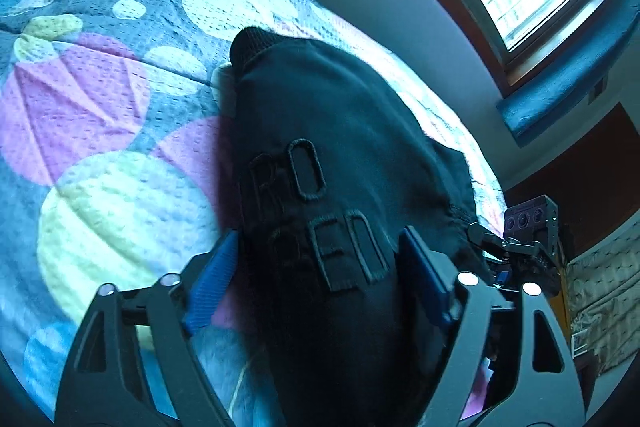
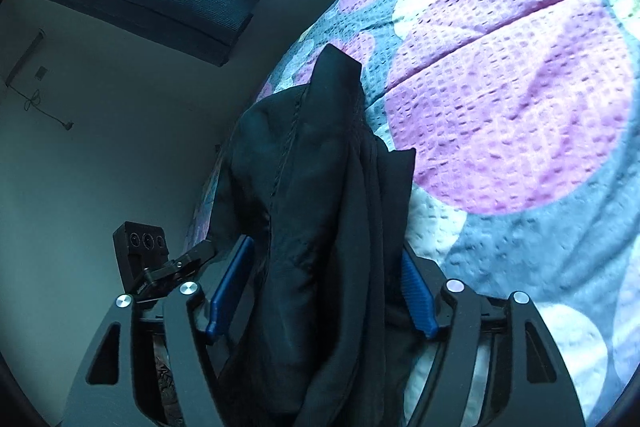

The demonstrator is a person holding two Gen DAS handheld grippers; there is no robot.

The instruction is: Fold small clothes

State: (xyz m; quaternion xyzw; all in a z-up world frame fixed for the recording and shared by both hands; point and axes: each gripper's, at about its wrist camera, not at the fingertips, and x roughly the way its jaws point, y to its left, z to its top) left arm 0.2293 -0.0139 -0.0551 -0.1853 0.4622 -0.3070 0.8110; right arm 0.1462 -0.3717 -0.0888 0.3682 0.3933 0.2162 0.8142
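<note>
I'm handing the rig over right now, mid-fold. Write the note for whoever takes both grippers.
Left gripper: black garment runs between its blue pads; looks gripped, lettered side facing the camera.
Right gripper: a bunched part of the same garment sits between its fingers.
The garment hangs over the dotted bedspread; whether its far end touches is unclear.
Done: picked up with both grippers.
Left: lay it flat, fold, set down.

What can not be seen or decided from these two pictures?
- Left wrist view: the raised lettering on the black garment is partly hidden by a fold; only some letters show.
- Both views: the cloth fills the left claw and right claw, hiding whether the pads truly pinch it.
- Both views: the garment type is unclear, its lower part cut off by the frame edge.
- The bedspread under the garment is hidden.
</note>
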